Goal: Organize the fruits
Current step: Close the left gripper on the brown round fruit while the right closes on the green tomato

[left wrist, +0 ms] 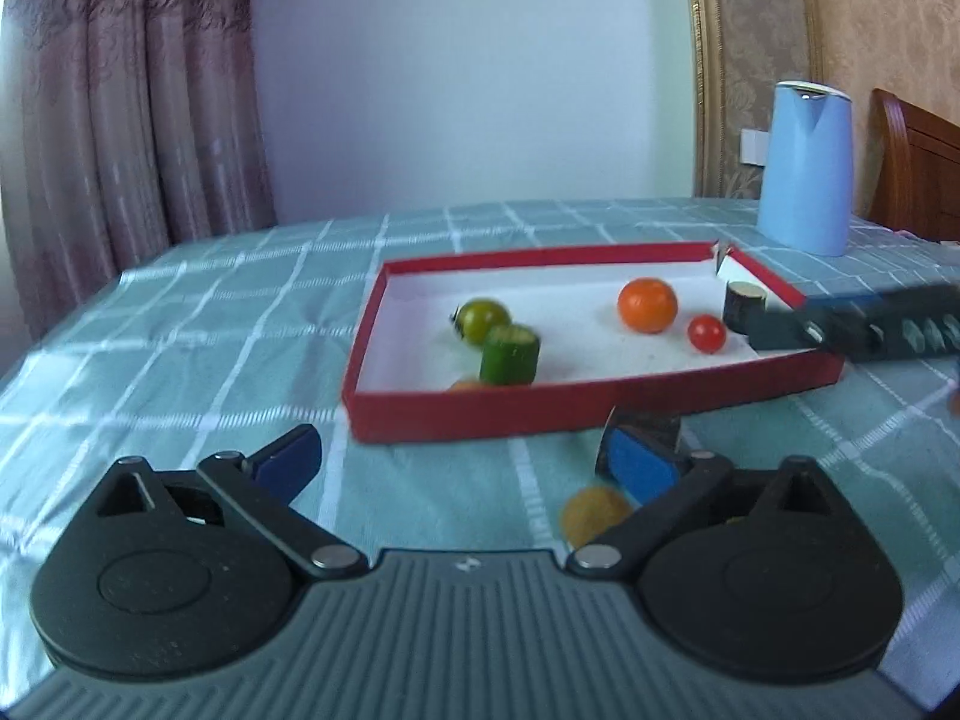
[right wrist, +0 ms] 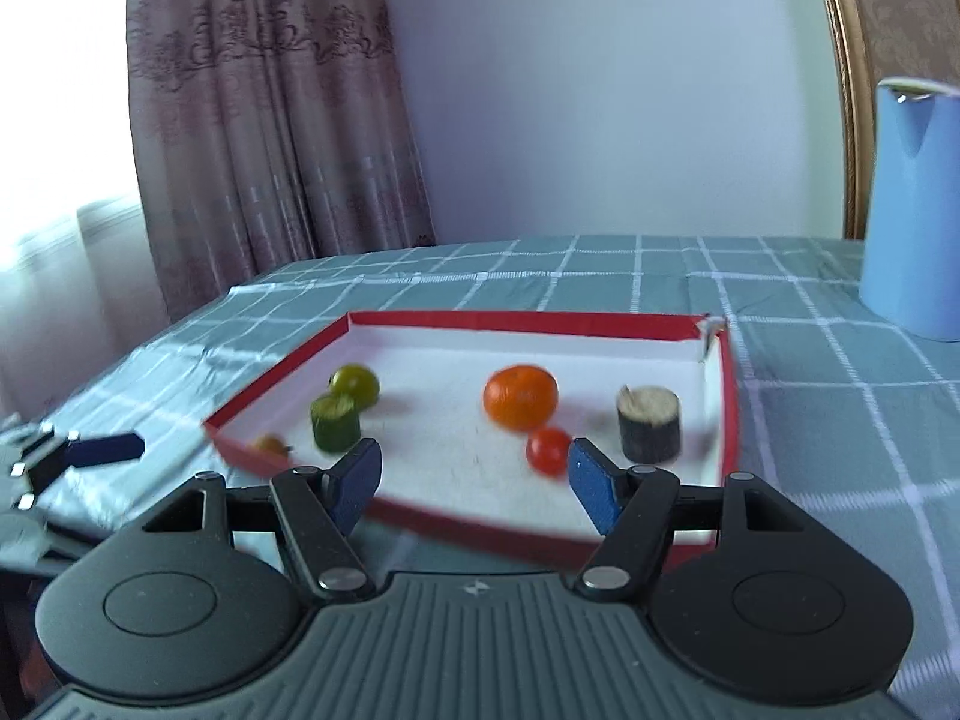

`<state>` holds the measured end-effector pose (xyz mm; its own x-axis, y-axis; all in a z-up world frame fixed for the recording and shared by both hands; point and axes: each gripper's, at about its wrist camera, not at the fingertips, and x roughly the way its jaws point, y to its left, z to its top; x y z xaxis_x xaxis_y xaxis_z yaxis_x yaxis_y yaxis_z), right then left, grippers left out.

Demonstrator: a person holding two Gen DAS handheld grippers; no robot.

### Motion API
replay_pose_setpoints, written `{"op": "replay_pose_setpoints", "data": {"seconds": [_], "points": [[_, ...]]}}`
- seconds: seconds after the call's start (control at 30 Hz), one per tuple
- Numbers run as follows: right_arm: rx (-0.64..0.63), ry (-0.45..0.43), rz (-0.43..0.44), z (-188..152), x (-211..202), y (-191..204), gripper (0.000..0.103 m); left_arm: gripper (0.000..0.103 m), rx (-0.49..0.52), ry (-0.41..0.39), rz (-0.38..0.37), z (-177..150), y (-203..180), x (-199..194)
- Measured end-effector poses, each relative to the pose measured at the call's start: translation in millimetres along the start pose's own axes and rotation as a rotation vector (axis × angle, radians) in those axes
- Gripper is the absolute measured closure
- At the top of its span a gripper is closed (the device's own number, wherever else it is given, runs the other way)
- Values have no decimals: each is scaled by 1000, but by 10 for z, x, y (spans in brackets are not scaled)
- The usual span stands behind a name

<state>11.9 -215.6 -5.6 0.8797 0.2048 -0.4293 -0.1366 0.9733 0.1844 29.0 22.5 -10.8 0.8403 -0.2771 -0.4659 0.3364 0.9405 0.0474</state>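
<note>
Left wrist view: the left gripper [left wrist: 462,462] hovers with its jaws spread wide and empty over a teal checked tablecloth [left wrist: 210,330]; a blurred yellowish fruit [left wrist: 594,515] lies on the cloth just inside its right finger. Ahead sits the red tray [left wrist: 540,405] holding an orange [left wrist: 647,304], cherry tomato [left wrist: 706,333] and green fruit [left wrist: 483,317]. The right gripper [right wrist: 474,480], also open and empty, hangs over the tray's near edge. Beyond stand a blue jug [left wrist: 806,168], pink curtains [left wrist: 120,90] and a pale wall [left wrist: 468,72]
</note>
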Motion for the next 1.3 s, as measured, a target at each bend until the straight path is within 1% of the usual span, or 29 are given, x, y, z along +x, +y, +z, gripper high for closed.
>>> {"op": "replay_pose_setpoints", "data": {"seconds": [0.03, 0.1, 0.17, 0.23, 0.27, 0.3, 0.33, 0.43, 0.53, 0.6, 0.67, 0.8, 0.87, 0.97, 1.07, 1.1, 1.17, 1.3], "points": [[-8, 3, 2, -40, -26, 4, 34, 9, -15, 10, -13, 1, 19, 6], [-14, 9, -9, -95, -51, -6, 34, 13, -10, 39, -26, 0, 25, 39], [-7, 12, -13, -103, -53, -27, 34, 13, 2, 51, -8, -8, 8, 94], [0, 13, -10, -89, -33, -39, 34, 16, -10, 66, -64, -4, 22, 112], [1, 16, -8, -89, -26, -33, 34, 16, -14, 91, -93, 3, 13, 145], [1, 17, -6, -106, -37, -28, 34, 17, -17, 117, -110, 1, -7, 178], [-3, 14, -4, -112, -44, -21, 34, 17, -26, 120, -118, -13, -28, 177], [-17, 4, -5, -127, -62, 8, 34, 17, -29, 131, -104, -6, -44, 211], [-36, -3, -6, -137, -79, 44, 34, 17, -32, 155, -83, -25, 42, 232], [-49, 0, 4, -144, -81, 71, 34, 26, -12, 187, -80, -65, 107, 238], [-58, 12, 33, -150, -77, 100, 34, 26, 10, 173, -81, -108, 116, 203], [-76, 37, 122, -174, -105, 180, 34, 26, 39, 161, -56, -112, 36, 208], [-104, 64, 164, -211, -115, 261, 34, 26, 35, 163, -54, -100, 25, 227], [-160, 82, 189, -270, -110, 397, 34, 26, 17, 167, -66, -95, 50, 244], [-195, 95, 190, -312, -67, 509, 34, 26, 19, 165, -65, -93, 47, 243], [-196, 109, 201, -322, -43, 530, 36, 26, 20, 164, -64, -95, 44, 241], [-197, 130, 229, -337, -17, 565, 47, 26, 15, 163, -66, -99, 52, 241], [-209, 129, 233, -351, -13, 610, 53, 26, 9, 163, -70, -100, 63, 242]]}}
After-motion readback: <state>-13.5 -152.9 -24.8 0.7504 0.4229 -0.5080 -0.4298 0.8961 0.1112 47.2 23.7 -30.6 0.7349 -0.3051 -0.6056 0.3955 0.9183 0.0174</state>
